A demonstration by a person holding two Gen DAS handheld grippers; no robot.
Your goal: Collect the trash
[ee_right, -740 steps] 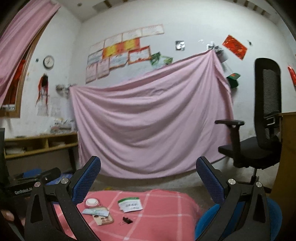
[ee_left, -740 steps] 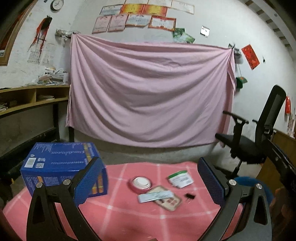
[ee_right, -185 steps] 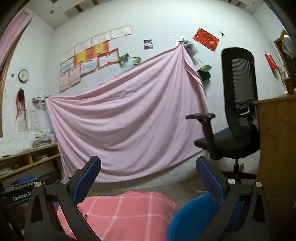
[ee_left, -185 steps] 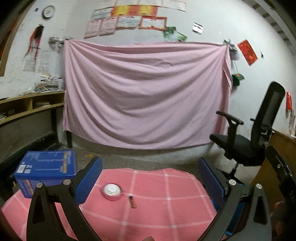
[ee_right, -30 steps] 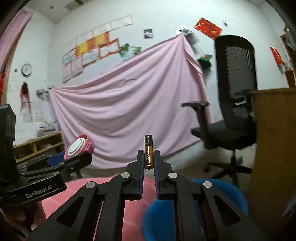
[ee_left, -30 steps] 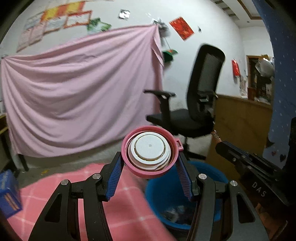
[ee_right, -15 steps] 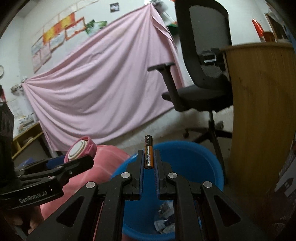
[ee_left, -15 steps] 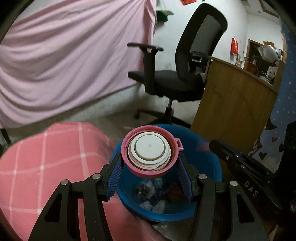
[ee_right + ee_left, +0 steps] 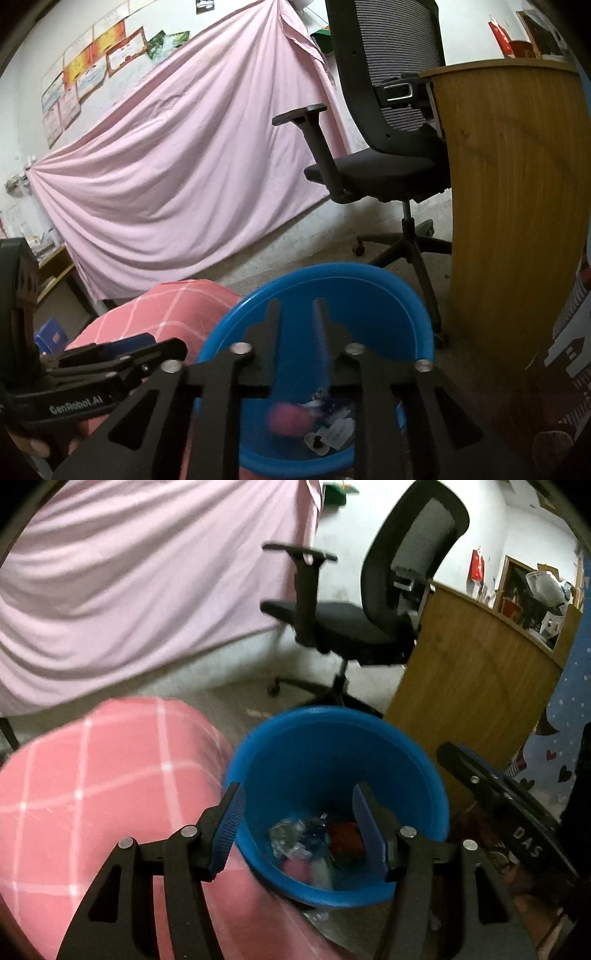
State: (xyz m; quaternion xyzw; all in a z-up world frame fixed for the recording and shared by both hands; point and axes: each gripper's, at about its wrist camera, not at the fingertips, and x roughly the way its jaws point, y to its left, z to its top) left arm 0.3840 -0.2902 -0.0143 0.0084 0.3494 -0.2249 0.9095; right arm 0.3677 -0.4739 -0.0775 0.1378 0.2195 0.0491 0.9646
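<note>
both grippers, left and right, fingers apart above blue bin; trash below

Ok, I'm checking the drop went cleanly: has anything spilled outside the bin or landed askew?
Nothing stands out. The blue bin stands upright beside the pink checked cloth, with the trash inside it. Both the left tongs and right tongs are open and hold nothing.

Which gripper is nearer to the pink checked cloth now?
Left. The left gripper hangs at the pink checked cloth edge beside the blue bin; the right gripper is beyond, over the bin.
</note>
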